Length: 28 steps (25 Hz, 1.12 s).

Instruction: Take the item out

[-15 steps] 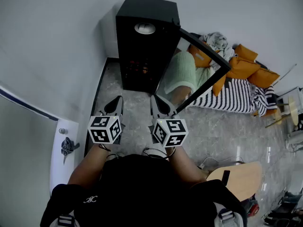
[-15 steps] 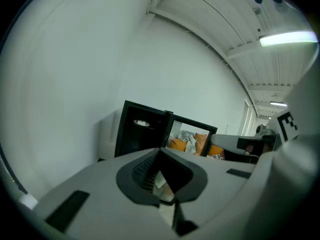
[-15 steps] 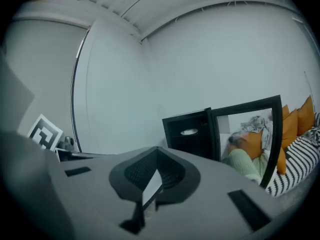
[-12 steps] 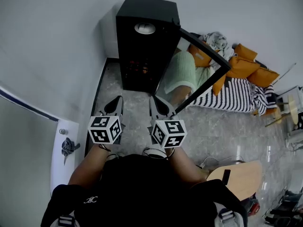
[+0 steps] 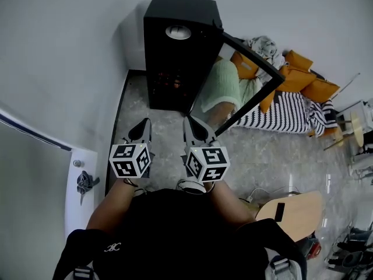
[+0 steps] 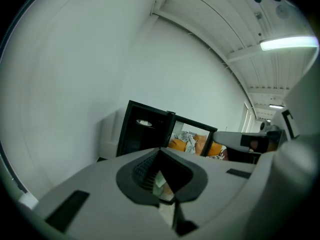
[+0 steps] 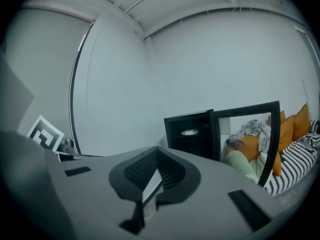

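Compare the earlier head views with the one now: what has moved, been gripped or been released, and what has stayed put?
Nothing visibly changed. The left gripper and right gripper stay shut and empty, side by side before the black cabinet, whose door stays open. Only the camera's framing shifted slightly.

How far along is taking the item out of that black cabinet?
Done: the door of the black cabinet stands open. In hand: nothing; the left gripper and right gripper are both shut and empty, short of the cabinet. Left: reach inside, grip the item, which is too dim to identify, and bring it out.
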Motion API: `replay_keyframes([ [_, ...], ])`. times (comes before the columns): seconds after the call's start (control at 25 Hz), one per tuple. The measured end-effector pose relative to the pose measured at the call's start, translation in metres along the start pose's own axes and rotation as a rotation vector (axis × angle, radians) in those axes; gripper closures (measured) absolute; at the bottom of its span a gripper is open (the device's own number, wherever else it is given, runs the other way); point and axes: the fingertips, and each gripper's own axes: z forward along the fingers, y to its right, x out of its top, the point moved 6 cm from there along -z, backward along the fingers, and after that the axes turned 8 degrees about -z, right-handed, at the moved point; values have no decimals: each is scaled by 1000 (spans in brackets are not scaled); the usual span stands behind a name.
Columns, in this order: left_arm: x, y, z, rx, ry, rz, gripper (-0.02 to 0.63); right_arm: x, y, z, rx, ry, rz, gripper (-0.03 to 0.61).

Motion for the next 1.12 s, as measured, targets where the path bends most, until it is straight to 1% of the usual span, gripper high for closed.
replay_keyframes([
  [0.4,10,-41,-18,-32,-13,11,606,-3,-43,16,-41,-14,-4,572],
  [0.64,12,-68,-30,-53,-16,-2,606,-5,-69,21,-78,-26,-22,572],
  [0.84,10,-73,-35,-71,-4,-14,606,-7,-77,23,-94,-41,-41,572],
  [0.96,15,-74,-35,-78,9,1,606,-2,-78,31,-98,-30,-43,572],
  [1.12,16,-79,-34,-84,17,-3,606,2,-82,39,-97,-14,-62,572],
])
